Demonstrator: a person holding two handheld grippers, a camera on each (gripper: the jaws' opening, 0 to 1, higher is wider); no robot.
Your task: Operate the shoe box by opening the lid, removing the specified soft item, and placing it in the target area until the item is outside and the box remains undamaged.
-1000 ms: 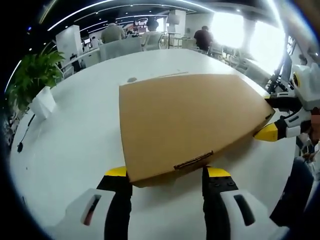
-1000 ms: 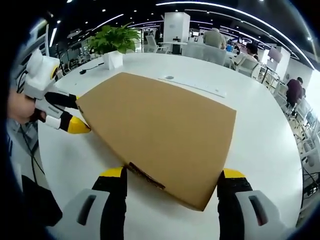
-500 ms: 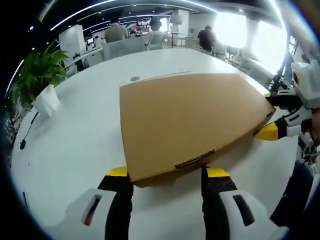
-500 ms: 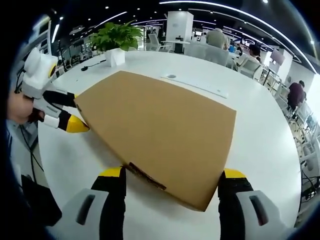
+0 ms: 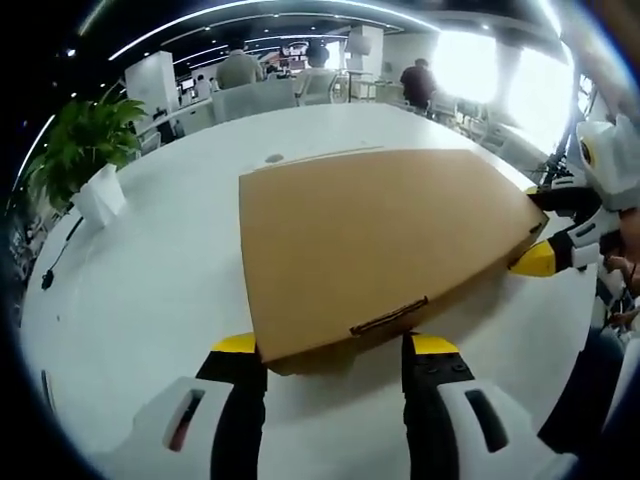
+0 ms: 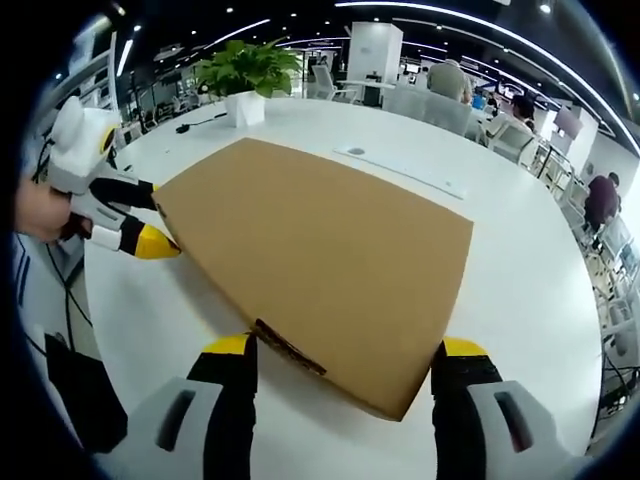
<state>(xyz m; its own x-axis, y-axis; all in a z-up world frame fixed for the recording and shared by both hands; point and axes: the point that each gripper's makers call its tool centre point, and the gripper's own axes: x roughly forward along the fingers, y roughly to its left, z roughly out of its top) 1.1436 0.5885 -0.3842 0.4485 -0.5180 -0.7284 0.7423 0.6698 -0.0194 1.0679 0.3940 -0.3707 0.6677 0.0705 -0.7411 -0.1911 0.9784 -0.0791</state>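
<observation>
While the lid is down, the shoe box (image 5: 380, 245) lies flat on the white table (image 5: 150, 300), near the person's edge, with both grippers set at its two near corners. The left gripper (image 5: 325, 350) has its jaws spread wide apart, straddling the front edge by the small slot, grasping nothing; the right gripper (image 6: 340, 350) likewise stands spread across its corner, empty. In each view the other gripper's yellow tip sits just beside the far corner of the box. The cardboard looks plain, stiff but thin, probably light, and likely to dent or tear if pinched hard at an edge; the surface seems matte, so not very slippery. Best hold, by my reckoning, is the lid's front lip near the slot, lifted gently with one gripper as the other steadies the base. The soft item is hidden inside; nothing can be said of it. Around: a potted plant (image 6: 245, 70) in a white pot well apart at the far side of the table, a dark cable near it, seated people and chairs beyond. Nothing stands on the table close to the box to hinder lifting the lid.
</observation>
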